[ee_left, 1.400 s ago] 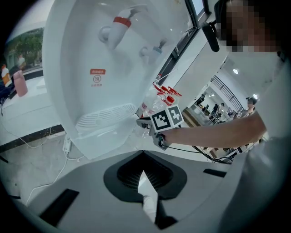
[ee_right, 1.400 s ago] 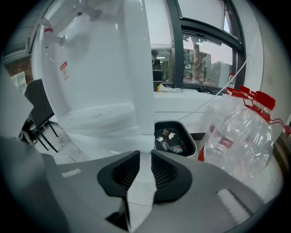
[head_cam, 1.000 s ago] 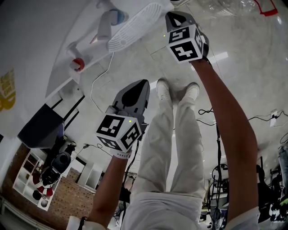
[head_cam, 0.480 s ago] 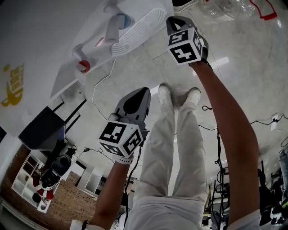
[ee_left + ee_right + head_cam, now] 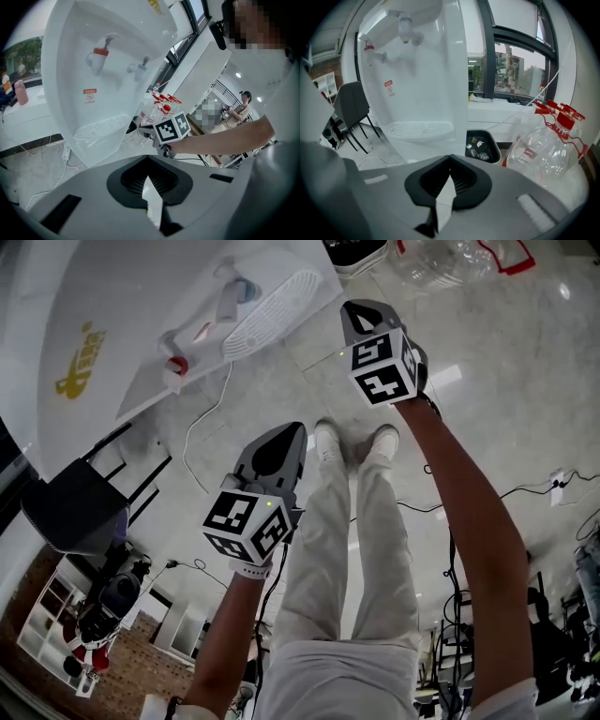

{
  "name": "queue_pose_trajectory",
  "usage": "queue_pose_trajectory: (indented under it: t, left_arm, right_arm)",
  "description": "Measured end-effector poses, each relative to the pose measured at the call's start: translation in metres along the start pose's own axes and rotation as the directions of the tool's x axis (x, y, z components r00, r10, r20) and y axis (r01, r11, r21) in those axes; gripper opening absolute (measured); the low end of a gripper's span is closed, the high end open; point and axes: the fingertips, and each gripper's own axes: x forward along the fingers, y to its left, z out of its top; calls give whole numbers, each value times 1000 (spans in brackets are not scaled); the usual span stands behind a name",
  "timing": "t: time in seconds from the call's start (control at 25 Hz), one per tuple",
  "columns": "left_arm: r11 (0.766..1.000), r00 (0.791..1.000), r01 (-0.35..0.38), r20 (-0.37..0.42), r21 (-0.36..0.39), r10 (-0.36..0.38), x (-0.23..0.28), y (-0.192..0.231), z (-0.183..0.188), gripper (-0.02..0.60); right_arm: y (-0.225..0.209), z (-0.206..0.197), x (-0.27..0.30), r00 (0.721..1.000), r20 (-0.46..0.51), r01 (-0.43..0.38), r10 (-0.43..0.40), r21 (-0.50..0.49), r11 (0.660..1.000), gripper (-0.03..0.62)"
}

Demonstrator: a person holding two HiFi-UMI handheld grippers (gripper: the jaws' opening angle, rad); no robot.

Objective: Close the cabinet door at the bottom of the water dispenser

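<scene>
Looking from the left, I see the water dispenser (image 5: 141, 306) at the upper left of the head view, with its drip tray (image 5: 274, 311) toward me. No view shows the cabinet door at its bottom. My left gripper (image 5: 289, 435) has its jaws together on nothing, and the right gripper (image 5: 361, 313) too. Both are apart from the dispenser. I should lower one, find the door edge and push with closed tips.

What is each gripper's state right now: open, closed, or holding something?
Left gripper: closed, holding nothing.
Right gripper: closed, holding nothing.
</scene>
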Motion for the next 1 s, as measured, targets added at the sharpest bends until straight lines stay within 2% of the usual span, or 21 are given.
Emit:
queue_pose_trajectory:
  t: [0.4, 0.76, 1.0]
  left_arm:
    - [999, 999, 31, 44, 35, -32, -46, -40, 22, 5]
    - [997, 996, 41, 79, 60, -46, -101, -70, 31, 5]
    - [997, 993, 41, 106, 70, -48, -145, -87, 40, 5]
  right_arm:
    - [16, 39, -87, 999, 27, -23, 22, 21, 1000, 11]
    - [51, 81, -169, 995, 84, -50, 50, -6, 999, 11]
    - [69, 110, -229, 991, 126, -56, 53, 18, 998, 11]
